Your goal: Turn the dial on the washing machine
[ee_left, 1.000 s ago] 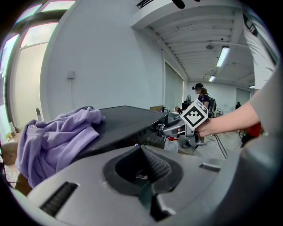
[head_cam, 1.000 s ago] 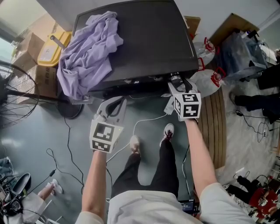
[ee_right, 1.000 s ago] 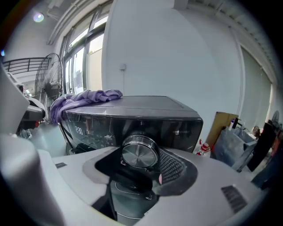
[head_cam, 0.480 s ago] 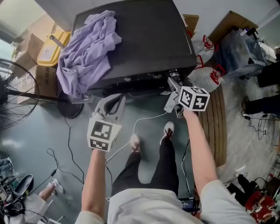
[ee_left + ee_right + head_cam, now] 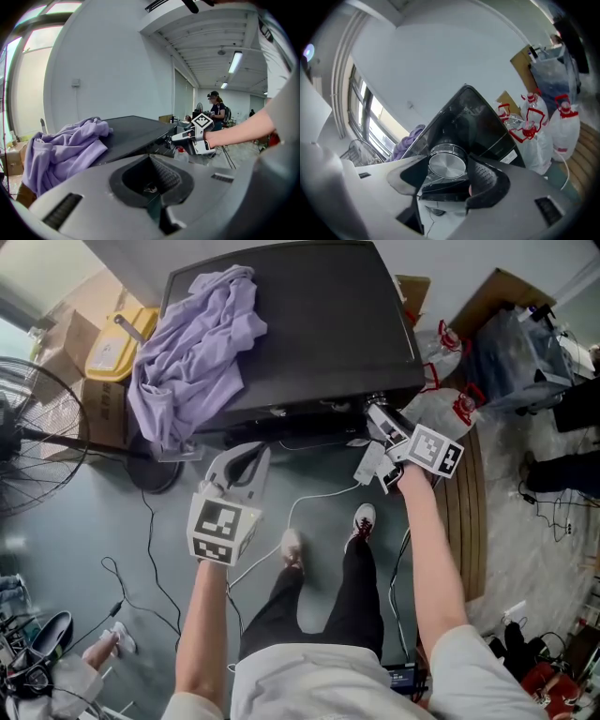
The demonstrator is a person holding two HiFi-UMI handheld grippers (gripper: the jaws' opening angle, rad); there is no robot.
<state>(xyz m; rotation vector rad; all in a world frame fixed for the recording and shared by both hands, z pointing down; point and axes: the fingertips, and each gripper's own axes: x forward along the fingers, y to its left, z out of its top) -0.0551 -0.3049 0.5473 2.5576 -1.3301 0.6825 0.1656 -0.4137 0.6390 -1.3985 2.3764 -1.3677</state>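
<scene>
Here, my left gripper hangs just in front of the washing machine, its jaws together on nothing. My right gripper, tilted, is clamped on the dial at the machine's front right. Only the right gripper view shows the dial's silver face. A purple cloth lies on the machine's lid. White bags stand to the machine's right and a fan to its left, on grey floor.

Nothing legible anywhere, folks. White sticker on the washing machine's front, right side: print too small to make out. Label atop the yellow box, far left: just a pale blur.
</scene>
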